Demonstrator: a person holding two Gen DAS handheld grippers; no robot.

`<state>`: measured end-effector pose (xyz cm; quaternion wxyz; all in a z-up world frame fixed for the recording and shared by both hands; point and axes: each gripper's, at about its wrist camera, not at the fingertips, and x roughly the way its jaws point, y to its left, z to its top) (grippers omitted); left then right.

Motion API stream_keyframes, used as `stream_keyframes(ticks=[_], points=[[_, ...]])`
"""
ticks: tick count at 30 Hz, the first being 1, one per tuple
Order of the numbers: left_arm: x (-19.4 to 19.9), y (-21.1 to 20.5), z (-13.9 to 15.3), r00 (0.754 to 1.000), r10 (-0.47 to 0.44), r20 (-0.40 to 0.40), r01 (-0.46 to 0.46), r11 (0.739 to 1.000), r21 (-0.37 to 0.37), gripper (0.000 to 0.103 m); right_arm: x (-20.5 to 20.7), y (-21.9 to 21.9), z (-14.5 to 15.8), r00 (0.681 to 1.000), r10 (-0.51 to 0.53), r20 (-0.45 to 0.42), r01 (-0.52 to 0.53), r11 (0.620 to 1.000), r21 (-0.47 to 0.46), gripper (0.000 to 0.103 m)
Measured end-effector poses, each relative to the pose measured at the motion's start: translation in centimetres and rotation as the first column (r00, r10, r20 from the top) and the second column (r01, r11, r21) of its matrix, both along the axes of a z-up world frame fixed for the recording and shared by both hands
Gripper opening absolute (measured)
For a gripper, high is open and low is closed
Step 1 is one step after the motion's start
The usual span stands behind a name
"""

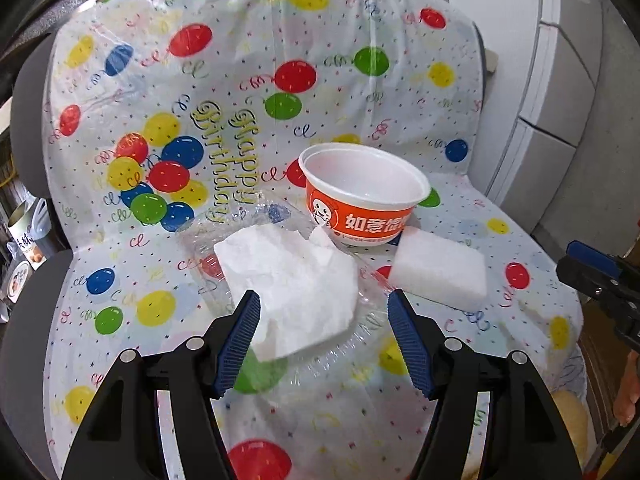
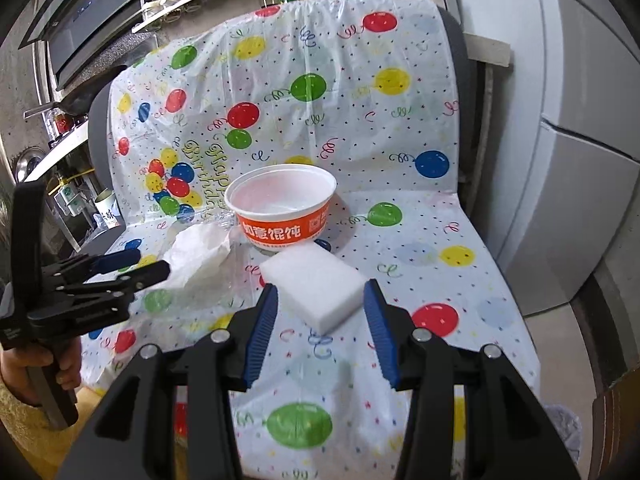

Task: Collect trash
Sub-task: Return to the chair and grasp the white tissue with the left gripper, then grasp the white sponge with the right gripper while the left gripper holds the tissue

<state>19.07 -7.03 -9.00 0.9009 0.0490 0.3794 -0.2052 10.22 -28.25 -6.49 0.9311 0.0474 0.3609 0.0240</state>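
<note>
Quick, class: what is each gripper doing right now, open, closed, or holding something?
Left gripper: open, empty, its fingers either side of the crumpled tissue.
Right gripper: open, empty, its fingers either side of the white sponge block.

Tissue point(image 1: 292, 284) hides clear wrapper point(image 1: 372, 320)

The seat's front edge point(image 2: 320, 400) lies bare, open to approach. Mid-seat, the crumpled tissue point(image 1: 288, 280) on clear plastic wrap point(image 1: 360, 320) and the foam block point(image 2: 316, 284) crowd together, the orange bowl point(image 2: 280, 208) just behind, toward the backrest. The seat's right edge stays free.
</note>
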Motion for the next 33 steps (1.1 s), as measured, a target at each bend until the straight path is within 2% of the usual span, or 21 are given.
stream_keyframes(ticks=[7, 12, 15, 16, 17, 19, 21, 28, 33], points=[[3.9, -1.1, -3.0, 0.996, 0.030, -0.084, -0.026, 0.998, 0.049, 0.064, 1.6, 0.1, -1.5, 1.000, 0.008, -0.029, -0.008, 1.000, 0.018, 0.044], [4.8, -0.7, -4.4, 0.990, 0.043, -0.134, -0.039, 0.999, 0.031, 0.053, 1.7, 0.2, -2.2, 0.999, 0.019, -0.043, -0.019, 1.000, 0.002, 0.044], [5.3, -0.4, -4.9, 0.988, 0.057, -0.143, -0.052, 0.998, 0.045, 0.032, 1.7, 0.0, -2.3, 0.999, 0.016, -0.048, -0.015, 1.000, 0.012, 0.044], [5.5, -0.2, -4.8, 0.989, 0.061, -0.138, -0.055, 0.997, 0.048, 0.019, 1.6, 0.1, -2.3, 0.999, 0.016, -0.047, -0.015, 1.000, 0.011, 0.044], [5.6, 0.0, -4.7, 0.989, 0.063, -0.136, -0.057, 0.997, 0.045, 0.010, 1.6, 0.1, -2.2, 0.999, 0.017, -0.045, -0.016, 1.000, 0.009, 0.044], [5.6, 0.7, -3.6, 0.991, 0.061, -0.118, -0.060, 0.998, 0.007, 0.007, 1.5, 0.2, -2.0, 0.999, 0.018, -0.044, -0.018, 1.000, 0.003, 0.044], [5.3, 1.4, -2.0, 0.995, 0.077, -0.069, -0.077, 0.997, -0.003, 0.007, 1.3, 0.1, -1.8, 0.999, 0.015, -0.041, -0.015, 1.000, -0.002, 0.044], [2.0, 4.2, 4.7, 0.992, 0.107, 0.060, -0.101, 0.990, -0.100, 0.007, 0.7, -0.4, -1.4, 0.999, 0.007, -0.039, -0.007, 1.000, 0.004, 0.045], [-0.7, 4.1, 5.2, 0.995, 0.083, 0.055, -0.076, 0.989, -0.126, 0.007, 0.9, -0.2, -2.3, 0.998, 0.038, -0.059, -0.038, 0.999, 0.013, 0.055]])
